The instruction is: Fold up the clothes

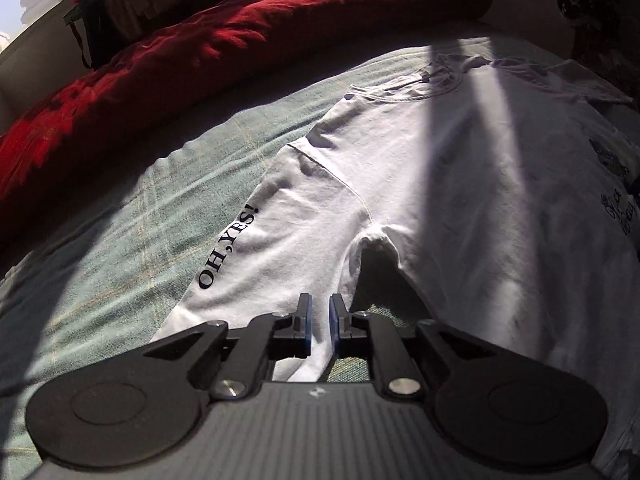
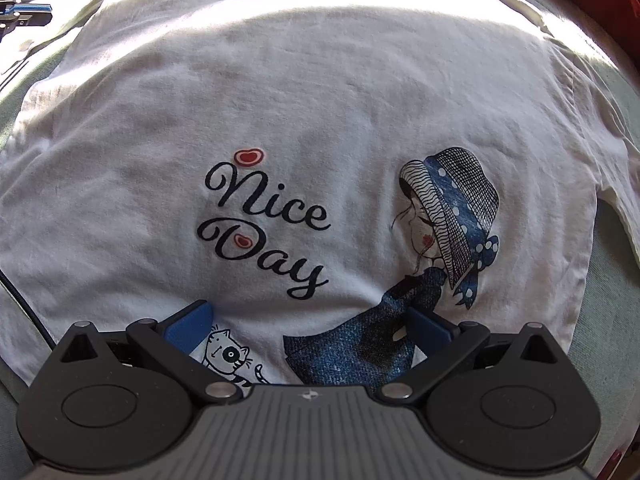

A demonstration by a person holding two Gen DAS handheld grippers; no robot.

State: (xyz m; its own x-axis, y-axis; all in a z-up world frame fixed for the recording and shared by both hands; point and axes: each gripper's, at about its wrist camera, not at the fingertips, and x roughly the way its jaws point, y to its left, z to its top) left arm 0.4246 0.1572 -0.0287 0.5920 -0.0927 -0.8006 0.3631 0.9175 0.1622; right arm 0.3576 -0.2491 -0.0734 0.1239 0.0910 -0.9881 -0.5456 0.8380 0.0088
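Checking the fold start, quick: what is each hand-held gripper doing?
Left hand-held gripper: nearly closed on the white T-shirt's sleeve.
Right hand-held gripper: open over the shirt, holding nothing.

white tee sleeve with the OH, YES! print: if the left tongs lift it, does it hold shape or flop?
Likely flops: the sleeve is thin, creased fabric lying flat on the green bedspread. Probably light, so it should lift easily. The rest of the white T-shirt may drag along, being one piece.
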